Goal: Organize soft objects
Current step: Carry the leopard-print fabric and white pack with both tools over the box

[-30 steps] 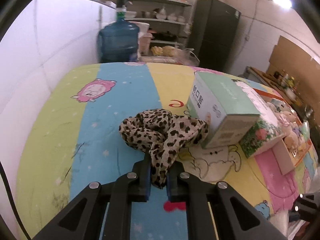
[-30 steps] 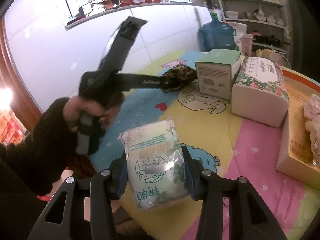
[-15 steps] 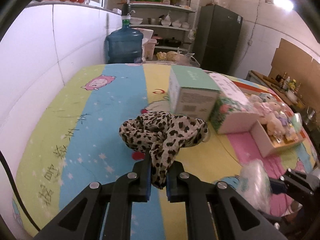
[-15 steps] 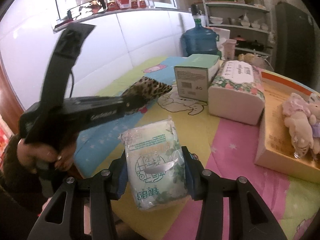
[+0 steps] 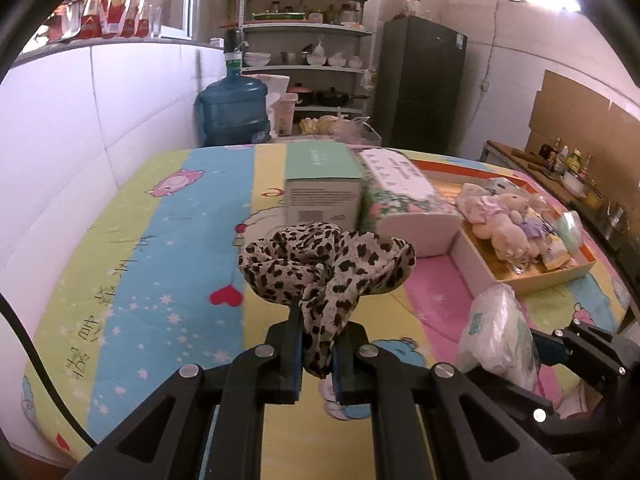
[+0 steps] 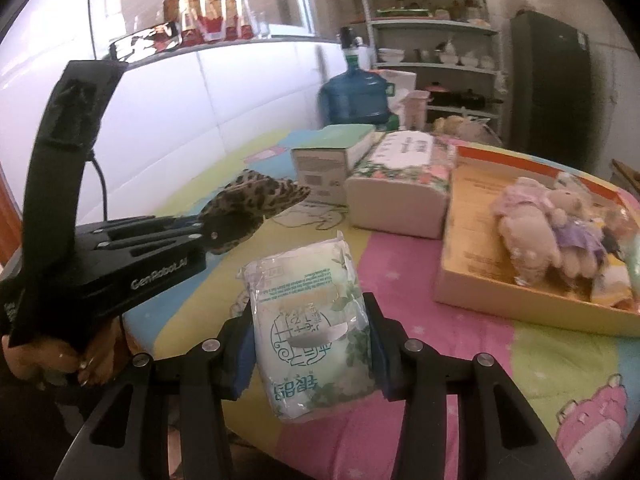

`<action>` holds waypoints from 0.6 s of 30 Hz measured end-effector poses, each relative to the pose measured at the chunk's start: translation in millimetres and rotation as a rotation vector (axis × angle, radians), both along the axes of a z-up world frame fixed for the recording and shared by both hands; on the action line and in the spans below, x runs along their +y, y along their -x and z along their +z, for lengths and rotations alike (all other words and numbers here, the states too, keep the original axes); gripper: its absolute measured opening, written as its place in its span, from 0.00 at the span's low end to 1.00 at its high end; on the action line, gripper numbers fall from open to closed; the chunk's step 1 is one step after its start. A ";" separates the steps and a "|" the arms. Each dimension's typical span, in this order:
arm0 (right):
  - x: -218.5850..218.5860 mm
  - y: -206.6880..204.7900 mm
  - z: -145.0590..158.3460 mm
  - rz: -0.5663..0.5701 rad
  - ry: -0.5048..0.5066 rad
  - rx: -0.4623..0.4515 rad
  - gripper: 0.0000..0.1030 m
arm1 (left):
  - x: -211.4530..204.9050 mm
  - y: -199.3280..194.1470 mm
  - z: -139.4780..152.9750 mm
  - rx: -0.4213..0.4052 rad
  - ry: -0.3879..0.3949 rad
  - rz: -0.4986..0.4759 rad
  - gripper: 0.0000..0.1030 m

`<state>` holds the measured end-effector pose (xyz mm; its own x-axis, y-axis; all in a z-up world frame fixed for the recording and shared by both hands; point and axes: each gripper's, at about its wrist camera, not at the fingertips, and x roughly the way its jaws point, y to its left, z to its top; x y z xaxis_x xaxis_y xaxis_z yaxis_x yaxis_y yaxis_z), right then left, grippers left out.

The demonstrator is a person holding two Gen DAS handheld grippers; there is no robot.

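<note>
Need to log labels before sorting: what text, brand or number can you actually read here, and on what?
"GenRobot.AI": side of the left gripper, seen from the right wrist.
Tissue pack in the right gripper: large green printed characters, upside down, not legible.
Green-topped box: label and barcode too blurred.
Floral tissue box: top print too blurred.
Tablecloth: handwriting-style characters, unreadable.

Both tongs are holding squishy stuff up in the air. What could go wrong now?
The left tongs pinch only a narrow fold of the leopard scarf, so it might slide out. The right tongs squeeze a slippery plastic tissue pack that could squirt free. The shallow box already holds plush toys, so new things might spill over its rim.
</note>
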<state>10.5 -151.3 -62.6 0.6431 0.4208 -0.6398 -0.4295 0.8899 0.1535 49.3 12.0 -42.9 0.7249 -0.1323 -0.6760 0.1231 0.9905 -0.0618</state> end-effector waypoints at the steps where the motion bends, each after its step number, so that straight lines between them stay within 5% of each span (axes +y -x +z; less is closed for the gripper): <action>1: -3.9 1.3 0.3 -0.011 0.000 -0.002 0.47 | -5.4 1.4 0.1 0.000 0.001 -0.010 0.10; 18: -85.6 21.2 5.1 -0.217 -0.001 -0.041 0.47 | -86.9 -1.2 7.1 -0.019 0.011 -0.151 0.10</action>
<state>-10.7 -236.9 -57.4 0.7440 0.2703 -0.6111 -0.2339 0.9620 0.1408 50.4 -74.9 -35.8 0.7087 -0.2479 -0.6606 0.2716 0.9599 -0.0688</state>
